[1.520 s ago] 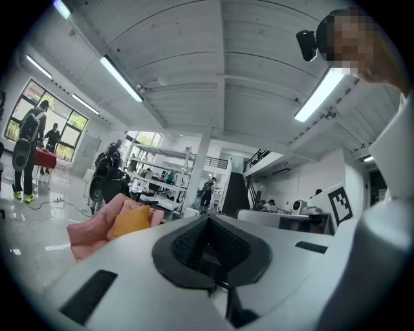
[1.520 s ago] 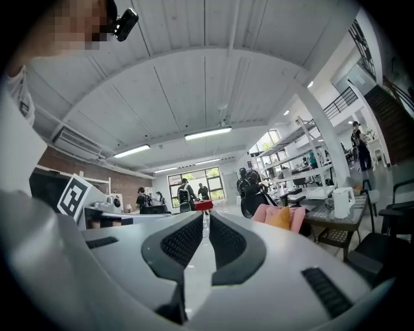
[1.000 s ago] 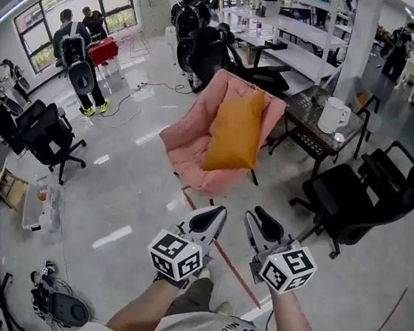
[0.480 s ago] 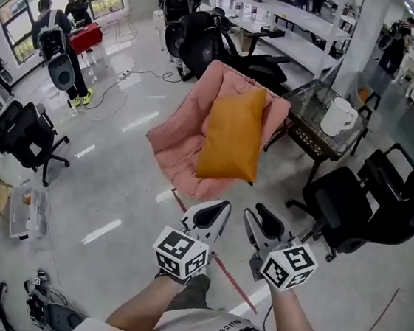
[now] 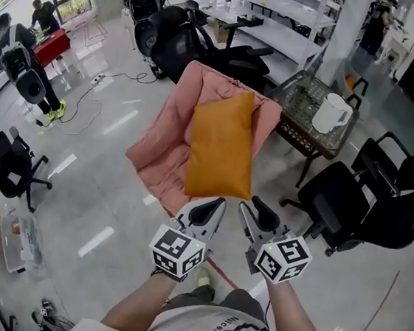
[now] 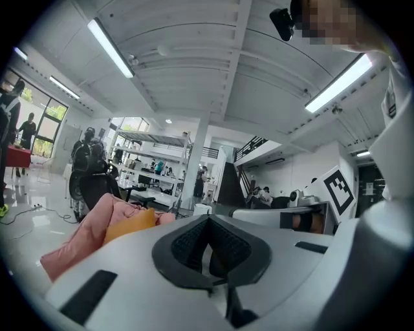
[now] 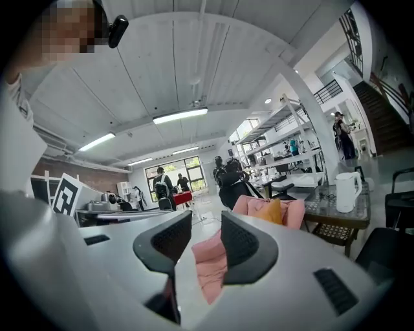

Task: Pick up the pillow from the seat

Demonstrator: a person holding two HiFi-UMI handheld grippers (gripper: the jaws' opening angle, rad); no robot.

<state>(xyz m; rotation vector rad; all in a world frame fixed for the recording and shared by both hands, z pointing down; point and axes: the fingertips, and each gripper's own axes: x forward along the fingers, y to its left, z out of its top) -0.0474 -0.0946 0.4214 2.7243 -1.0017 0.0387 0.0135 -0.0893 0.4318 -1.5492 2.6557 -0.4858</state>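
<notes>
An orange pillow (image 5: 222,146) leans upright against the back of a pink padded chair (image 5: 156,159), just beyond both grippers in the head view. My left gripper (image 5: 205,211) hovers in the air short of the pillow's lower edge, its jaws together with nothing in them. Beside it, my right gripper (image 5: 259,213) holds its jaws apart, also with nothing in them. The left gripper view shows the closed pads (image 6: 208,239) with the pillow (image 6: 129,223) off to the left. Past the right gripper (image 7: 207,236), the chair (image 7: 210,258) and the pillow (image 7: 273,211) show in the right gripper view.
A dark glass-topped side table (image 5: 302,109) carrying a white kettle (image 5: 333,113) stands right of the chair. Black office chairs sit at the right (image 5: 370,202), behind the pink chair (image 5: 184,43) and at the left (image 5: 2,167). People stand far left.
The pink chair and pillow have come closer, the pillow's lower edge now just ahead of both grippers. The grippers keep their side-by-side stance.
</notes>
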